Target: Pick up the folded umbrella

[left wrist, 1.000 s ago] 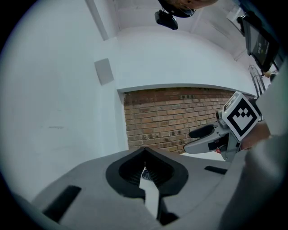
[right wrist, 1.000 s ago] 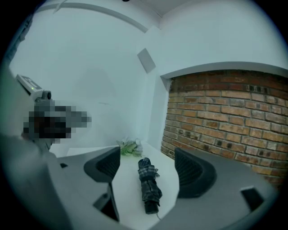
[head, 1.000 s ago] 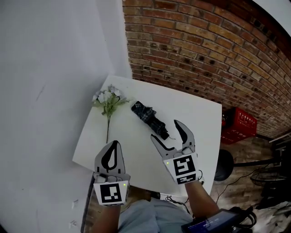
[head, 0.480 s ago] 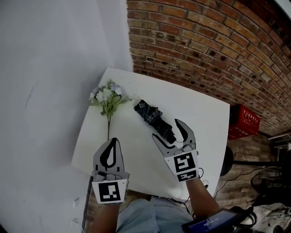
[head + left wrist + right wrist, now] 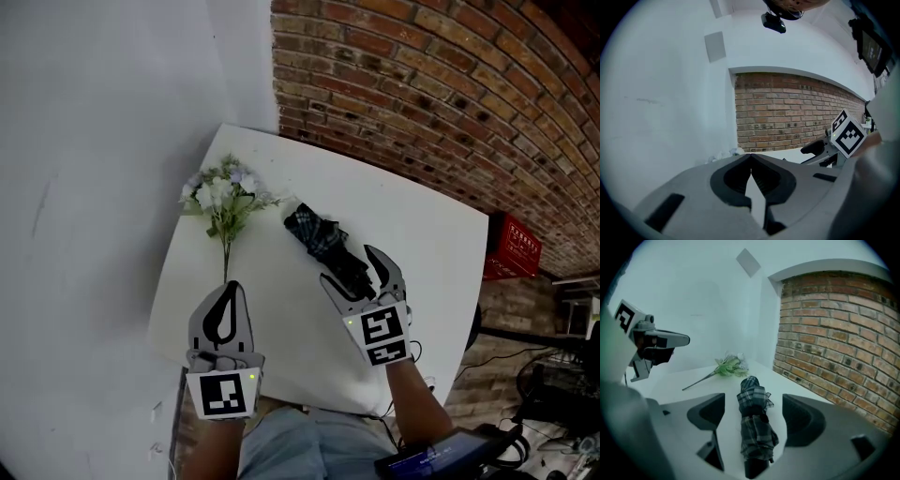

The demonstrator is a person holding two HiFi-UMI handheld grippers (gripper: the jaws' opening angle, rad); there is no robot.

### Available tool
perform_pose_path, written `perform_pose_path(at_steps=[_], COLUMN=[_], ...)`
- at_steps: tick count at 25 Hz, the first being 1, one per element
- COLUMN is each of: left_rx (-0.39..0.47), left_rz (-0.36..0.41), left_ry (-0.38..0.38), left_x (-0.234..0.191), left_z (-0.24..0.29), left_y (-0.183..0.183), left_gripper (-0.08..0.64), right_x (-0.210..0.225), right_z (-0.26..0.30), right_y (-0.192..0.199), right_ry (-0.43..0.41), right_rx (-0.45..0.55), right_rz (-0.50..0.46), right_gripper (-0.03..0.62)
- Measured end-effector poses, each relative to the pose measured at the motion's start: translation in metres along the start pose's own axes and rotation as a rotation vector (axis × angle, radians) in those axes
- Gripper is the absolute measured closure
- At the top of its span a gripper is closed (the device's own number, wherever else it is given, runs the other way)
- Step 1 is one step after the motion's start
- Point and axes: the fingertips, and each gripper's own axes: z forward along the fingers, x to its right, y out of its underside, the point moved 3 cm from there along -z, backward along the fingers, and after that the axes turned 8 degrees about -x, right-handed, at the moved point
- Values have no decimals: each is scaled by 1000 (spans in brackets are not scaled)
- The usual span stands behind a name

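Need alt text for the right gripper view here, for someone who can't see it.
The right gripper has its jaws open on either side of a folded plaid umbrella lying on a white table, not yet closed on it. Beyond the umbrella lies a spray of white flowers, with a white wall on the left and a brick wall on the right.

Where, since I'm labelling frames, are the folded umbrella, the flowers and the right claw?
folded umbrella [image 5: 754,427], right gripper view, plaid canopy middle.
flowers [image 5: 218,194], head view, white blossoms.
right claw [image 5: 347,263], head view, midway between its fingertips.
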Motion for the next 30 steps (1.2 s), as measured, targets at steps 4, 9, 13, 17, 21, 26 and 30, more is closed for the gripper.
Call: perform_pose_path(at_steps=[4,9,13,17,21,26,30], left_rx=[-18,-32,-44,-59,-70,-79,-78], left_rz=[-9,-18,-27,-32,-36,-35,-30], left_ry=[7,17,20,22,25,25,28], left_x=[-6,-12,-17,-22,-22,-24,-22], left_z=[10,24,32,38,42,47,51], left_y=[6,11,14,21,26,29,26], left_gripper=[554,554,552,553,553,554,553], right_x=[2,3,4,4,2,2,5], right_z=[17,34,45,55,62,67,68], right_y=[12,29,42,52,60,64,68], right_ry=[-13,-37,-63,-78,-90,-116,-130], right_rx=[-55,-124,-176,-215,-244,-261,-268], right_rz=[14,18,22,36,33,34,32], right_gripper=[209,210,212,219,218,216,218])
